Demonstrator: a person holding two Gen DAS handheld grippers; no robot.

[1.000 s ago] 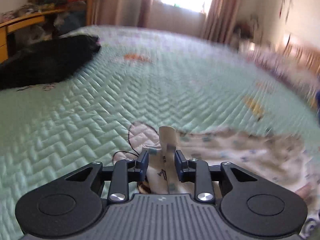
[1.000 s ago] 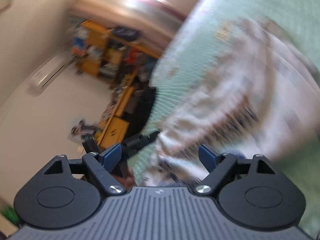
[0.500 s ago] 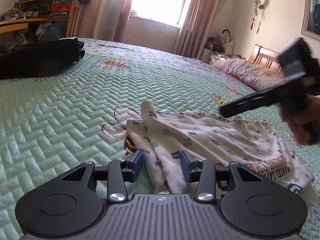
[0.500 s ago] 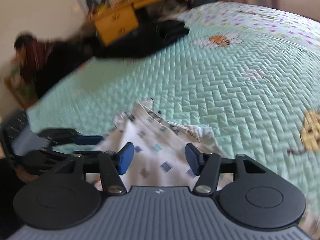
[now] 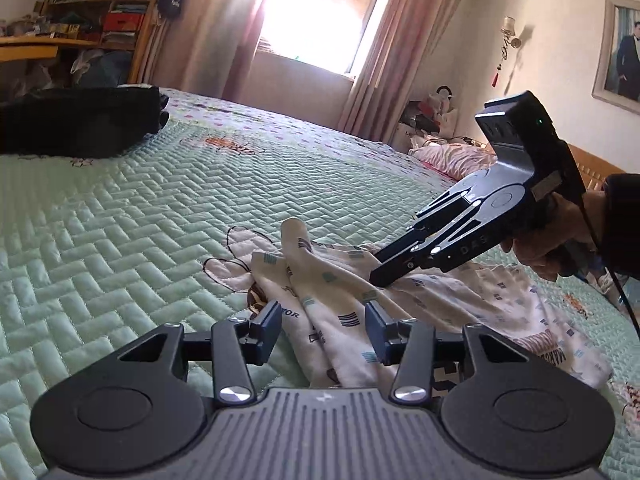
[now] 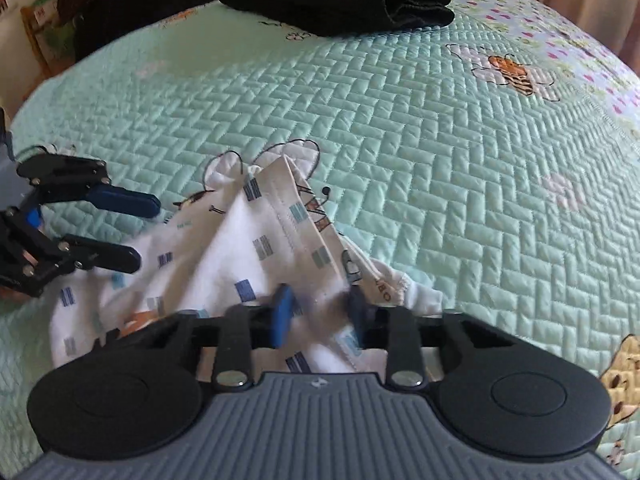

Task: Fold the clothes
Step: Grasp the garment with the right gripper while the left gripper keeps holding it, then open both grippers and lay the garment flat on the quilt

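Observation:
A white printed garment [image 5: 352, 292] lies crumpled on the green quilted bed; it also shows in the right wrist view [image 6: 240, 256]. My left gripper [image 5: 322, 322] is open, its fingers either side of a raised fold of the garment without pinching it. It shows at the left of the right wrist view [image 6: 136, 232], open. My right gripper [image 6: 320, 312] is closing on a fold of the garment, its fingers blurred. In the left wrist view the right gripper [image 5: 384, 272] reaches down onto the cloth from the right.
A folded black garment [image 5: 80, 120] lies at the far left of the bed, also in the right wrist view [image 6: 352, 0]. The green quilt [image 6: 440, 160] spreads all around. Pillows [image 5: 452, 156], a desk and shelves stand beyond the bed.
My left gripper has opened and let go of the garment fold. My right gripper has swung over and come down onto the cloth, its fingers narrowing around a fold.

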